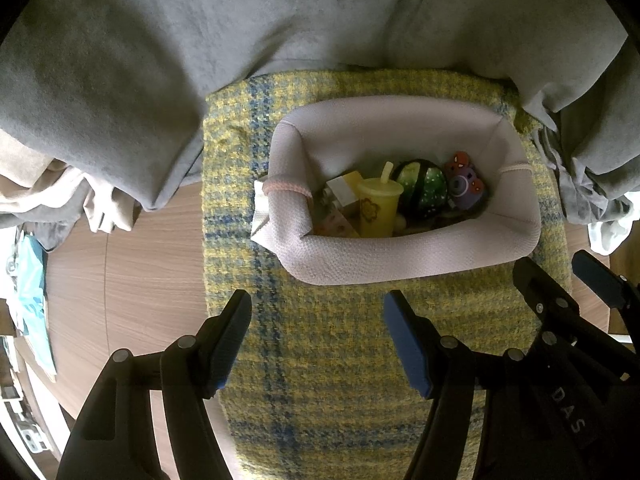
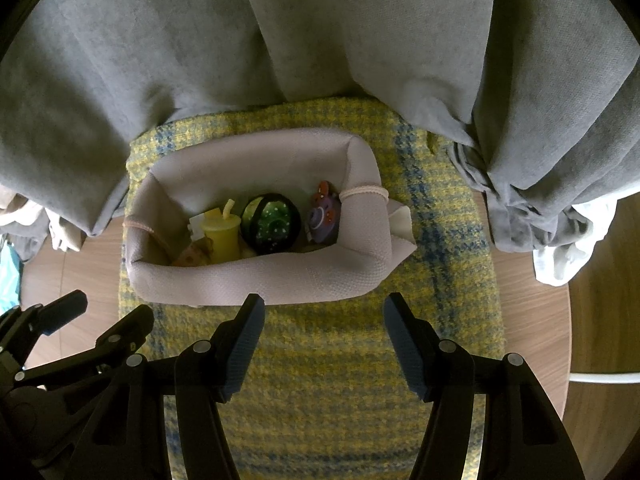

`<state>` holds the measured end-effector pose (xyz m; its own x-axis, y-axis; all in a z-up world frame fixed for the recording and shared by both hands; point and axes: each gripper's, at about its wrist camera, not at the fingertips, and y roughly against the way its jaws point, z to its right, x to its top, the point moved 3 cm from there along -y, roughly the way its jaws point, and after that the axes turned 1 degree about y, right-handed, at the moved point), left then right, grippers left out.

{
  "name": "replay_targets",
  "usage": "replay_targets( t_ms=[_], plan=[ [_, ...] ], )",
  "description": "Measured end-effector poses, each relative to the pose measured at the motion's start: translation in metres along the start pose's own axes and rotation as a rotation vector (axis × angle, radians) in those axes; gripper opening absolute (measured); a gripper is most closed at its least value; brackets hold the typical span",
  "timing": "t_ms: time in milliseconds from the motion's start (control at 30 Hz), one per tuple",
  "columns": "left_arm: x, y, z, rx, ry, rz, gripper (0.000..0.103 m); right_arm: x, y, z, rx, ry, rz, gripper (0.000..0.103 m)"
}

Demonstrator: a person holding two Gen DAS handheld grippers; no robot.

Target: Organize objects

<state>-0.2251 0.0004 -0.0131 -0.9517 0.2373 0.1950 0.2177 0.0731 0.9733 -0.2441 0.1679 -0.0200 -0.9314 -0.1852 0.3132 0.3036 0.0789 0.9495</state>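
toys crowd basket point(image 1: 408, 268); bare mat point(image 1: 328, 360) in front.

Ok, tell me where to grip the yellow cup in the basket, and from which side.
Grip the yellow cup by its lidded upper body, coming straight down from above. It stands upright, wedged between the green ball and the white block, and the basket wall blocks any side approach. Keep clear of the straw.
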Motion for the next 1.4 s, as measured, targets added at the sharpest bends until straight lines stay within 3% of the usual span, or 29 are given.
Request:
replay_targets(
  t_ms=[1400],
  plan=[
    [0.0041,-0.0021,-0.0007,0.006,0.006,-0.017,0.067,-0.0005,-0.0003,-0.0003,0.0,0.005,-0.006,0.062]
  ],
)
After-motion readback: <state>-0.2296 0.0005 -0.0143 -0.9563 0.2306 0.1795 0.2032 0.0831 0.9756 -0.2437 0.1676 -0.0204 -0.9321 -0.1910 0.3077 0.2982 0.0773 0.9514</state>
